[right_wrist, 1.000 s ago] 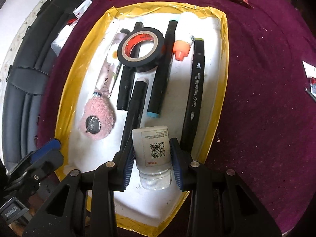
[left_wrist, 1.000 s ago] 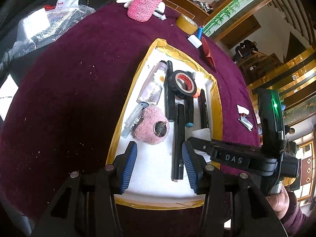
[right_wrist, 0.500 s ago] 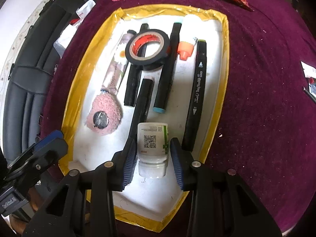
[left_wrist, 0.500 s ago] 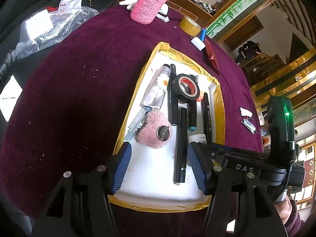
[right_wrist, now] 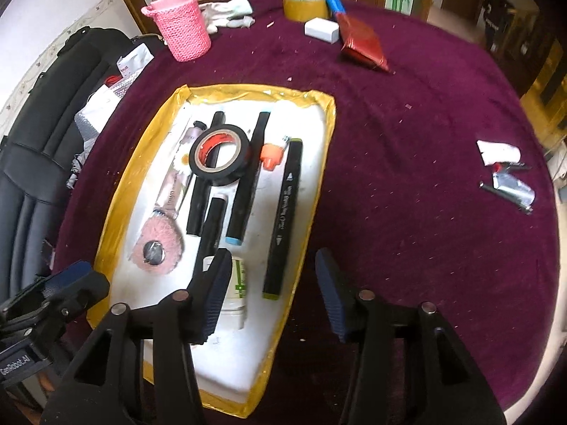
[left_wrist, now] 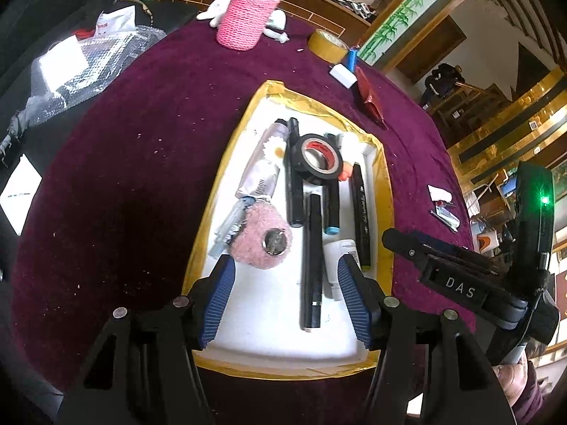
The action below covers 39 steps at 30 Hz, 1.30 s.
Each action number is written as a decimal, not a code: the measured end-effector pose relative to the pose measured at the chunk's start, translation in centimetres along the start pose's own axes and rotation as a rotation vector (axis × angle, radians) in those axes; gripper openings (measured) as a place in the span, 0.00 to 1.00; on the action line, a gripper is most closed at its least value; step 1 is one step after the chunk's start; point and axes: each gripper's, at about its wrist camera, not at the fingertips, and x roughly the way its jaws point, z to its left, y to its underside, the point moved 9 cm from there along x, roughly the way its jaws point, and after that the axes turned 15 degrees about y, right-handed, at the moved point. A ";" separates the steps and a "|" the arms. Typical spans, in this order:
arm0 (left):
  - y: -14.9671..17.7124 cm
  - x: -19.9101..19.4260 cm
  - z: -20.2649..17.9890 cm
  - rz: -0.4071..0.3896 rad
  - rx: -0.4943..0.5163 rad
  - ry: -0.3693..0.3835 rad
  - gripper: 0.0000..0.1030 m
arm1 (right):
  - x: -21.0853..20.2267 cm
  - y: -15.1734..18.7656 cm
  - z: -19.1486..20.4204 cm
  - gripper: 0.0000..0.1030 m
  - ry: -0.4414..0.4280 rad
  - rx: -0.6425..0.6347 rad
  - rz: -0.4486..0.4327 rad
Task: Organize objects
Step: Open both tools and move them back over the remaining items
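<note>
Right gripper [right_wrist: 271, 295], jaws just widened and empty, lifted clear of the white QR-labelled bottle [right_wrist: 235, 295] now lying released near the tray's [right_wrist: 117, 191] near edge beside the black markers [right_wrist: 283, 217]; left gripper [left_wrist: 285, 299], open and empty, hovers over that same end.

Far edge of the table [right_wrist: 407, 163], maroon cloth — pink knitted bottle sleeve [right_wrist: 182, 30], white gloves [right_wrist: 226, 12] beside it, yellow tape roll [right_wrist: 305, 5], white block [right_wrist: 321, 30], red foil packet [right_wrist: 361, 42]. Left edge — black bag [right_wrist: 46, 134], bubble-wrap parcel [left_wrist: 81, 78].
</note>
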 end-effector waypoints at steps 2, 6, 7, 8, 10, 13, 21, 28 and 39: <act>0.0 0.2 -0.5 0.006 0.009 -0.001 0.53 | -0.3 0.1 -0.3 0.47 0.017 -0.013 -0.021; 0.2 0.8 -1.6 0.019 0.032 -0.008 0.53 | -0.9 0.3 -1.1 0.46 0.052 -0.035 -0.060; 0.4 1.0 -1.9 0.025 0.038 -0.006 0.53 | -1.0 0.3 -1.2 0.46 0.057 -0.037 -0.068; 0.5 1.2 -2.2 0.030 0.042 -0.006 0.53 | -1.0 0.2 -1.4 0.46 0.060 -0.038 -0.073; 0.7 1.5 -2.7 0.039 0.049 -0.006 0.53 | -1.0 0.1 -1.7 0.46 0.065 -0.037 -0.079; 1.0 1.8 -3.6 0.045 0.060 -0.008 0.53 | -1.1 0.1 -2.4 0.46 0.066 -0.032 -0.088; 1.3 2.2 -5.1 0.036 0.060 -0.037 0.53 | -1.1 -0.1 -4.1 0.46 0.046 -0.022 -0.106; 2.2 3.4 -7.0 0.048 0.055 -0.059 0.53 | -0.8 0.1 -6.0 0.46 0.018 -0.024 -0.103; 5.0 7.6 -12.1 0.117 0.068 -0.046 0.53 | 2.8 0.7 -16.6 0.46 0.001 0.123 -0.022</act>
